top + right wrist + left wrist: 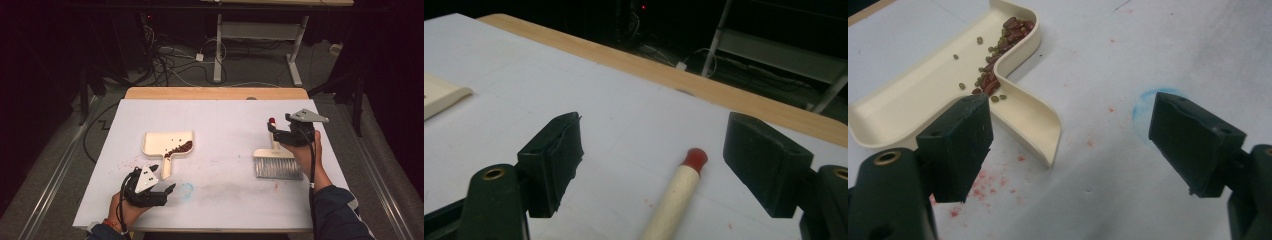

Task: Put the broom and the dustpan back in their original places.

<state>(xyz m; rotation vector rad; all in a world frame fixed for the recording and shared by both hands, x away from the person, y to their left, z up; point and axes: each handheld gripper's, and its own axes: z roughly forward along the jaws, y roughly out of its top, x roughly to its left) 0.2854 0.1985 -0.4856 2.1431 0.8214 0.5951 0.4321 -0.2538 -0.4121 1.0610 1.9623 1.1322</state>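
A: Far left of the counter (220,107): left tongs (162,192), jaws wide apart, nothing between them, hovering just short of the dustpan's handle.

B: And the dustpan (157,142) itself?

A: Flat on the white sheet, left of centre, stub handle toward the near edge. Red beans (180,148) with a few small green ones heaped along its right wall. Faint red specks on the sheet beside the handle, a pale blue ring (186,189) just right of the left tongs.

B: Handling?

A: Probably light, rigid plastic, smooth enough to skid. Best gripped across the handle, kept level, or the beans roll out over the open lip.

B: Further right?

A: Hand brush (277,162), lying right of centre, grey bristles (278,168) toward the near edge, pale wooden handle (674,200) pointing away, red tip (694,158) at the far end.

B: Right tongs?

A: Right tongs (280,131) spread wide, straddling the handle; in the right gripper view the handle sits between the jaws, touching neither pad. No grip, then.

B: Handling of the brush?

A: Likely light and stiff along the handle, soft and springy at the bristles. Round, smooth wood, so apt to twist in a loose pinch. Better taken mid-handle, squarely across, never by the bristles.
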